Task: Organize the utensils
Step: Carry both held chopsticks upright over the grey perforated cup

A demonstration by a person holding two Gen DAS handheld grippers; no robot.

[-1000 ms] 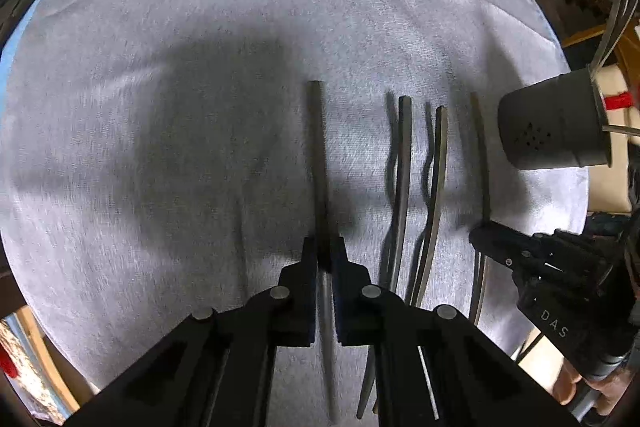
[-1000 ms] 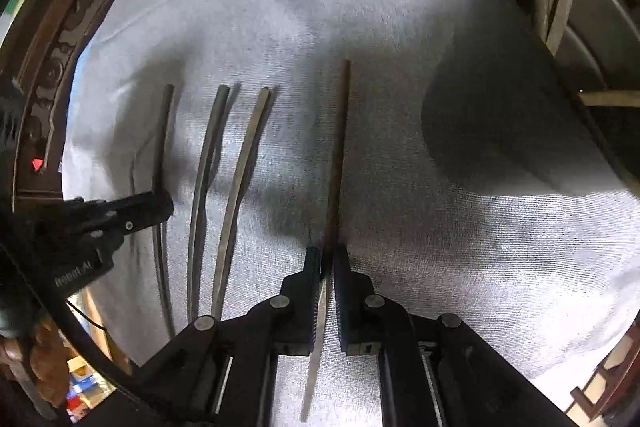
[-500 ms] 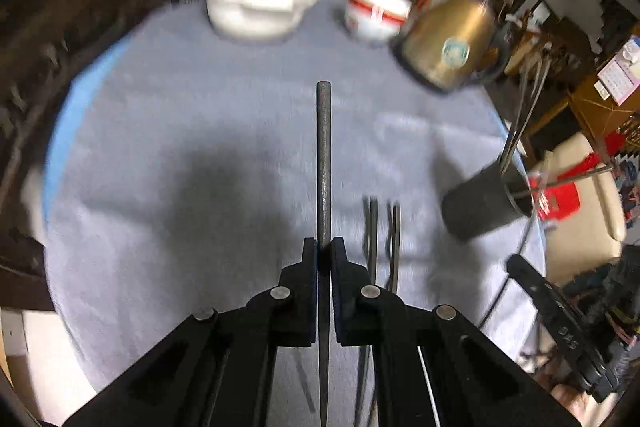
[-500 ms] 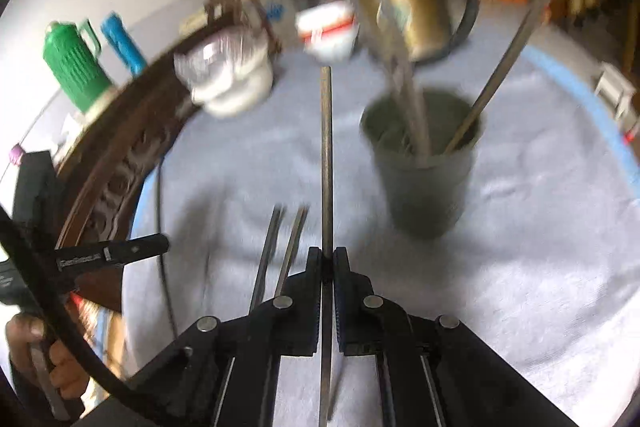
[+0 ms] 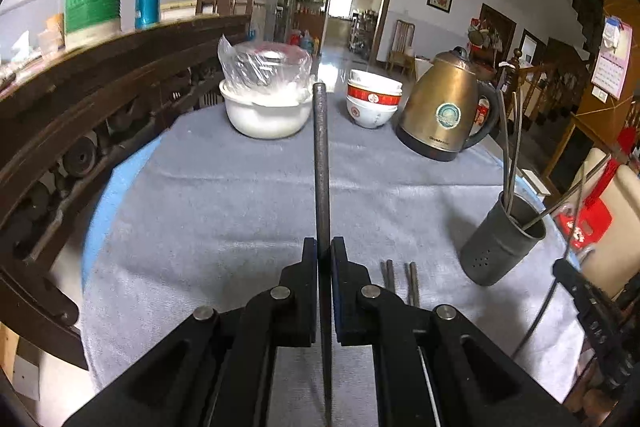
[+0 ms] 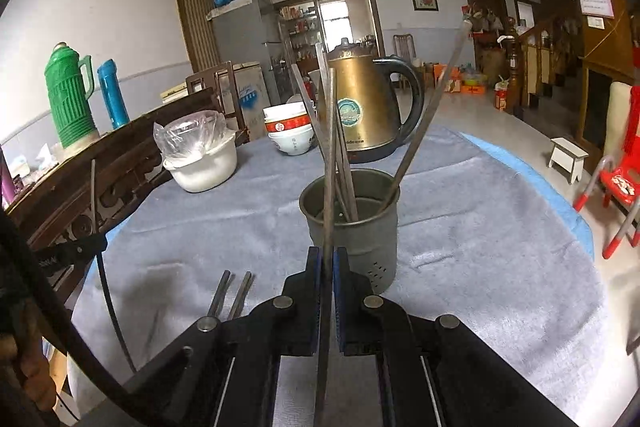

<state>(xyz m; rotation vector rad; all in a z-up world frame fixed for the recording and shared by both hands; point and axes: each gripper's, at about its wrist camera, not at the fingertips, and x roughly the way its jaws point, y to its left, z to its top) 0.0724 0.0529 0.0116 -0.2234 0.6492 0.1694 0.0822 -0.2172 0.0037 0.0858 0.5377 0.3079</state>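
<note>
Left gripper (image 5: 324,255): black two-finger jaws clamped tight on a dark, slim metal chopstick (image 5: 321,163); stick pinched near mid-length, tip projecting forward and up, off the cloth.

Right gripper (image 6: 327,263): jaws likewise pressed together on a second dark metal chopstick (image 6: 329,163); shaft lined up with the holder just ahead, probably for a drop-in.

Grip logic: pinching mid-shaft leaves a long free end, likely so the tip can be steered into the cup mouth.

Loose pair (image 6: 232,293): two more dark chopsticks flat on the grey cloth (image 5: 224,211), side by side, near the gripper tips; not yet collected.

Holder (image 6: 350,223): grey metal cylindrical cup with small drain holes low on its wall, upright on the cloth; several chopsticks already leaning inside, fanned against the rim.

Progress: judged partway; two sticks in hand, two left on the table.

Risk: leaning sticks crowd the opening; an incoming tip could knock them or tip the cup.

Far edge: brass-coloured electric kettle (image 5: 444,111), stacked red-banded bowls (image 5: 372,103), white bowl with plastic wrap (image 5: 266,107); clear of the work.
</note>
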